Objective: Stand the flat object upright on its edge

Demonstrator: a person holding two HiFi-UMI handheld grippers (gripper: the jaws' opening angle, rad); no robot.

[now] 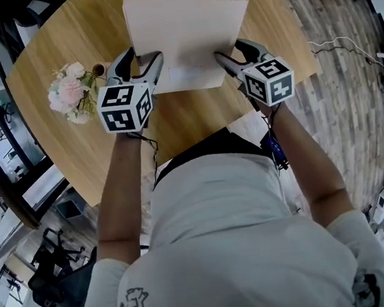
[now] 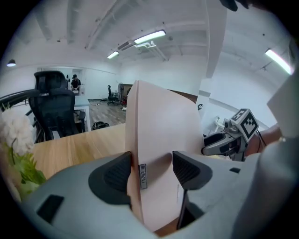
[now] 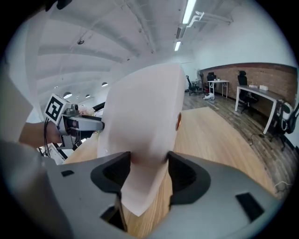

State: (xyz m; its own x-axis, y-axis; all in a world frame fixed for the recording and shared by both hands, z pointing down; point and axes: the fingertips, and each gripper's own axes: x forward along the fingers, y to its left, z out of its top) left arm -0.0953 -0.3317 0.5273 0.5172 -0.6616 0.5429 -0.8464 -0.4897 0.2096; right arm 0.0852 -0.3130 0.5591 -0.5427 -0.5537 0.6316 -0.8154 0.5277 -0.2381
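A flat pale-pink box (image 1: 187,32) stands raised on its lower edge on the round wooden table (image 1: 80,38), its broad face towards me. My left gripper (image 1: 140,60) is closed over the box's lower left corner. In the left gripper view the box (image 2: 159,126) fills the gap of the left gripper (image 2: 152,170), its labelled narrow side against one pad. My right gripper (image 1: 229,51) clamps the lower right corner. From the right gripper view the box (image 3: 140,116) sits pinched between both pads of the right gripper (image 3: 148,170).
A bunch of pink and white flowers (image 1: 70,93) lies on the table just left of the left gripper. The table's near edge runs close below both grippers. A black office chair (image 2: 53,107) stands beyond the table, and a cable (image 1: 338,44) lies on the floor at right.
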